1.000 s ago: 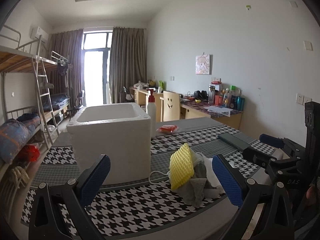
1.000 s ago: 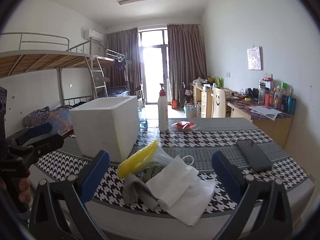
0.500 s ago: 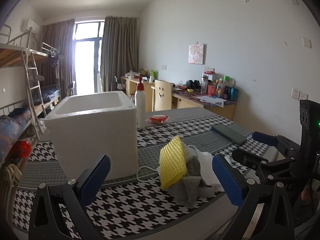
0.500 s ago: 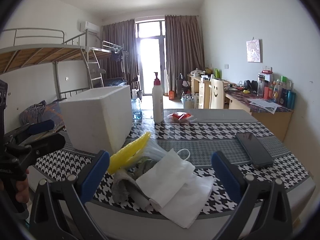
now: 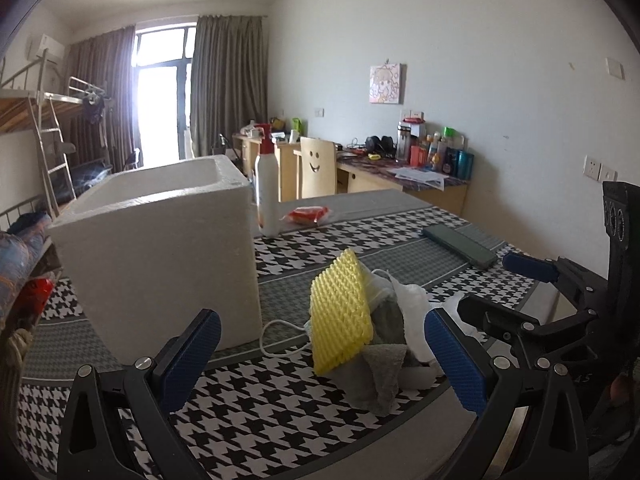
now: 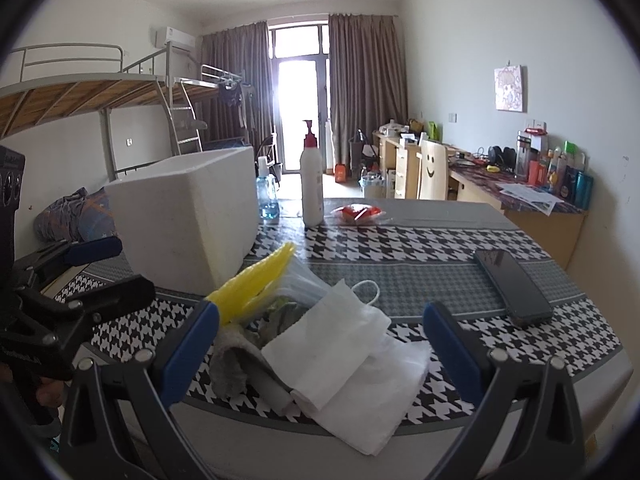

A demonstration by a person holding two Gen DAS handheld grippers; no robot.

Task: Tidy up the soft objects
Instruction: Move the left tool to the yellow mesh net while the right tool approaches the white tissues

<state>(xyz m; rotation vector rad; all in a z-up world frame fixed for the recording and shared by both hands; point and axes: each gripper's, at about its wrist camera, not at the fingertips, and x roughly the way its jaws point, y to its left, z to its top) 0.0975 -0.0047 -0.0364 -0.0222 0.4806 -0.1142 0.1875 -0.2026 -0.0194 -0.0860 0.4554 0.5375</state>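
Note:
A heap of soft things lies near the table's front edge: a yellow ribbed sponge [image 5: 339, 312] standing on edge, a grey cloth [image 5: 382, 376], a white face mask and folded white tissue [image 6: 340, 344]. The sponge [image 6: 256, 280] and grey cloth [image 6: 232, 364] also show in the right wrist view. A white foam box [image 5: 160, 248] stands open-topped to the left of the heap. My left gripper [image 5: 324, 360] is open in front of the heap, touching nothing. My right gripper [image 6: 320, 344] is open too, just short of the tissue. Each gripper shows at the edge of the other's view.
A houndstooth cloth covers the table [image 6: 400, 248]. On it stand a white pump bottle [image 6: 312, 188], a red packet [image 6: 356, 213] and a dark phone [image 6: 512, 282]. A small blue bottle [image 6: 267, 196] is behind the box. Bunk beds, desks and a chair fill the room beyond.
Both grippers have crept closer to the heap, which looms larger in both views. The left wrist view has swung slightly, shifting the box leftward. Nothing was gripped.

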